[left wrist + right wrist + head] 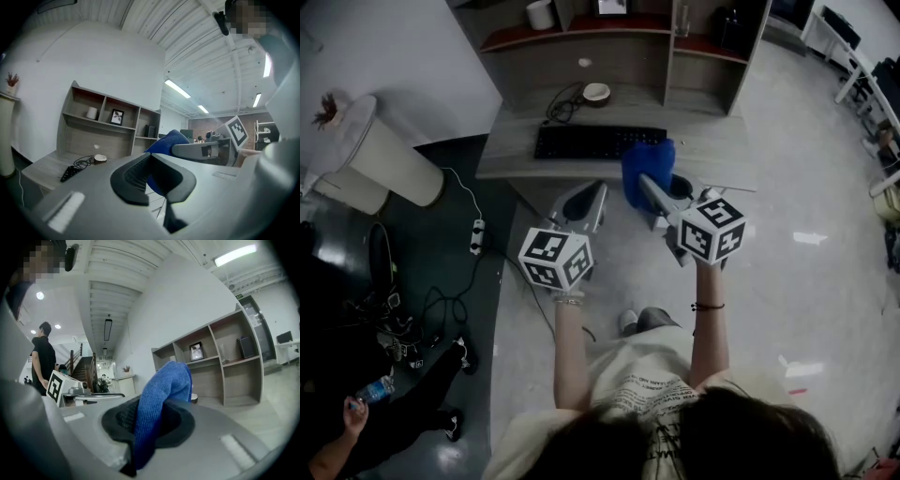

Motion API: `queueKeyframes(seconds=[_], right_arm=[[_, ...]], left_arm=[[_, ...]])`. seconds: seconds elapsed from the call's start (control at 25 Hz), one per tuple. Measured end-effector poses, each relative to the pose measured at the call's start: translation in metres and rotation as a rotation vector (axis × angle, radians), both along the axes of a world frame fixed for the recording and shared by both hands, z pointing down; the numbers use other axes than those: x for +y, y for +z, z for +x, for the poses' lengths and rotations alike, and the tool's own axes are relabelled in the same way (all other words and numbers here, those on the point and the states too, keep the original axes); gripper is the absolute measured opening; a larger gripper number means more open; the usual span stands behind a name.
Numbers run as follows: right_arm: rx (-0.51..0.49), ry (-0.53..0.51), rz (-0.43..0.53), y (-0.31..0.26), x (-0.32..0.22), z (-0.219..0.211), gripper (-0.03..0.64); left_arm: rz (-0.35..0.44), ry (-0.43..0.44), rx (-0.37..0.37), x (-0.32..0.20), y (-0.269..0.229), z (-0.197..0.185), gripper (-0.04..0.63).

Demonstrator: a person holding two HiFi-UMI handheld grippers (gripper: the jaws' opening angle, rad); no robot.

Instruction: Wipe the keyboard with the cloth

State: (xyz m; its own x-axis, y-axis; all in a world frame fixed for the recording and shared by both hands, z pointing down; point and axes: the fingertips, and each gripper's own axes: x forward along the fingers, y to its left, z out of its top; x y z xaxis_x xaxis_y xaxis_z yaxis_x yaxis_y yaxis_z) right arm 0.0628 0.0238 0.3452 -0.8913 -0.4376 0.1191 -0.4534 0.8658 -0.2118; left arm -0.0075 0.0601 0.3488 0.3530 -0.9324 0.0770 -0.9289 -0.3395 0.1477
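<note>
**Cloth clamped in the right gripper, near the keyboard's right end**

Dark hair and a pale printed shirt fill the bottom of the head view, and two bare forearms reach forward from them, each holding a gripper with a marker cube. The right gripper (661, 192) has its jaws closed on the blue cloth (645, 167). In the right gripper view a fold of the cloth (161, 399) stands up out of the black pads of that gripper (150, 425), pinched where they meet. In the head view the cloth overlaps the right end of the black keyboard (581, 142), which lies flat along the front of the grey desk (712, 150) (whether the fabric touches the keys cannot be told from here).

The left gripper (586, 199) hangs just beside the right one, in front of the desk edge and short of the keyboard. Its own view shows the jaws of the left gripper (154, 185) brought together with nothing between them. Past them the cloth (166, 140) shows in the other gripper's grip.

Behind the keyboard a small bowl (596, 92) sits next to a coil of dark cable (562, 103). On the shelves above stand a white cup (541, 14) and a framed picture (612, 7). Left of the desk stands a tall white bin (384, 155), with a power strip (476, 236) on the floor near it. At the lower left corner a second person's hand holds a bottle (375, 389).
</note>
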Motion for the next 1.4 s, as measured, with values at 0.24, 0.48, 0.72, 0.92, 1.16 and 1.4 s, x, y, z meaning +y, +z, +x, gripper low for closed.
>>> queueKeyframes(seconds=[0.24, 0.48, 0.72, 0.92, 1.16, 1.4], right_arm=[[0.022, -0.013, -0.008, 0.007, 0.006, -0.002, 0.06], [0.036, -0.003, -0.027, 0.018, 0.006, 0.002, 0.06], [0.019, 0.004, -0.047, 0.02, -0.006, -0.001, 0.06], [0.017, 0.007, -0.044, 0.02, -0.021, -0.007, 0.06], [0.007, 0.01, -0.026, 0.014, -0.045, -0.013, 0.059], [0.009, 0.021, -0.037, 0.016, -0.075, -0.016, 0.06]], left_arm=[[-0.017, -0.002, 0.021, 0.001, 0.007, -0.005, 0.003], [-0.033, 0.002, 0.036, 0.002, 0.019, -0.001, 0.003], [-0.051, -0.003, 0.027, -0.008, 0.021, -0.004, 0.003], [-0.042, -0.007, 0.015, -0.02, 0.019, -0.012, 0.003], [-0.026, -0.009, 0.01, -0.045, 0.011, -0.019, 0.003], [-0.035, -0.004, 0.014, -0.074, 0.014, -0.025, 0.003]])
